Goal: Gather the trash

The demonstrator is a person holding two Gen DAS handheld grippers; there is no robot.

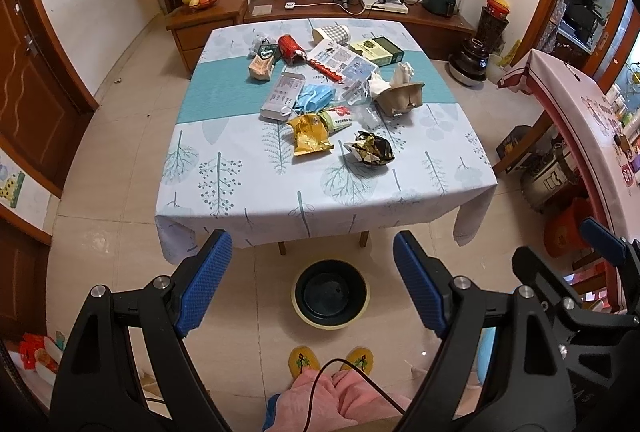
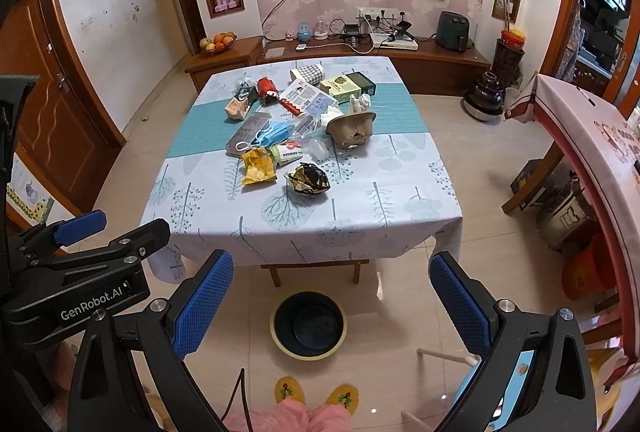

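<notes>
Left gripper (image 1: 312,284): jaws wide, nothing between them. Right gripper (image 2: 330,306): jaws wide too, empty. Both hang above the floor, short of the table's near edge, side by side.

Below and between them on the tiled floor: round dark bin with pale yellow rim (image 2: 308,325), just in front of the table, looks empty.

Square table under a pale leaf-print cloth with a teal band (image 1: 248,192). Trash heaped around its middle and far half: crumpled black-and-gold foil wrapper (image 1: 369,148) nearest the near edge, yellow snack packet (image 1: 308,136) just beside it, blue face mask (image 1: 314,99), torn brown paper cup with white tissue (image 1: 402,94), red can on its side (image 1: 289,48), green carton (image 1: 378,50).

Judgement: collecting has not started; this is the approach. Next move calls for reaching one gripper forward over the table to the nearest piece, likely the foil wrapper, closing on it, then carrying it back over the bin.
</notes>
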